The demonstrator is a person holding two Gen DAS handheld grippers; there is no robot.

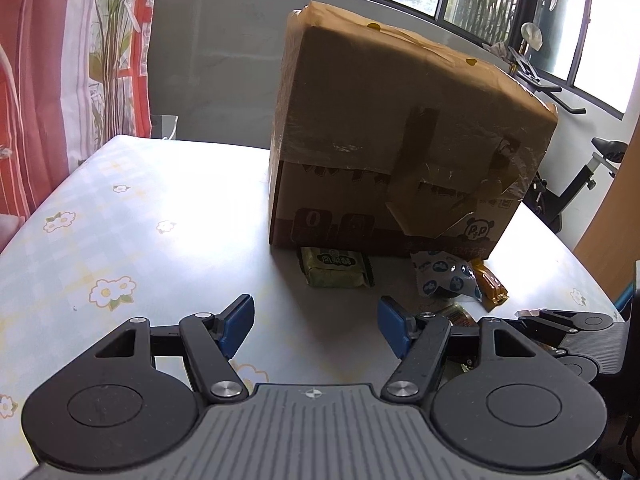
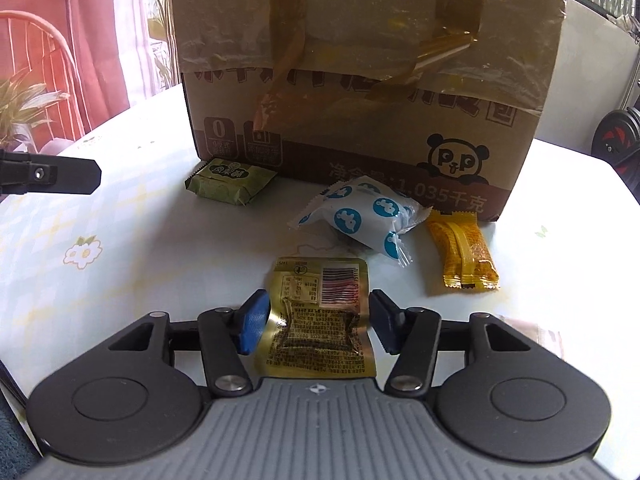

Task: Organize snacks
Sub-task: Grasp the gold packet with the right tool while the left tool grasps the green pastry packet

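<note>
Left gripper (image 1: 316,326) is open, jaws wide apart with nothing between them, hovering low over the desk (image 1: 120,216) in front of the cardboard box (image 1: 400,140). Right gripper (image 2: 316,322) is also open, jaws straddling the gold foil snack packet (image 2: 320,316); the blue pads (image 2: 253,322) sit just beside the packet's edges, can't tell if they're touching yet. Packet lies flat on the desk, barcode side up, crumpled in the middle. Other snacks are on the desk between the grippers and the box: green wrapped pastry (image 2: 230,182) right against the box's base on the left, white pouch with blue dots (image 2: 360,216) near the box's front centre, orange-yellow wrapped bar (image 2: 462,254) just beside the pouch on the right, its far end near the box's base. In the left wrist view the same items show: green pastry (image 1: 334,268) touching the box's bottom edge, dotted pouch (image 1: 446,278) and orange bar (image 1: 490,284) to its right, with the right gripper's black linkage (image 1: 568,320) at the far right edge. Box is taped shut with clear and brown tape, panda logo (image 2: 456,158) on its front lower right. The desk has a pale checked cover with flower print (image 2: 82,252).
</note>
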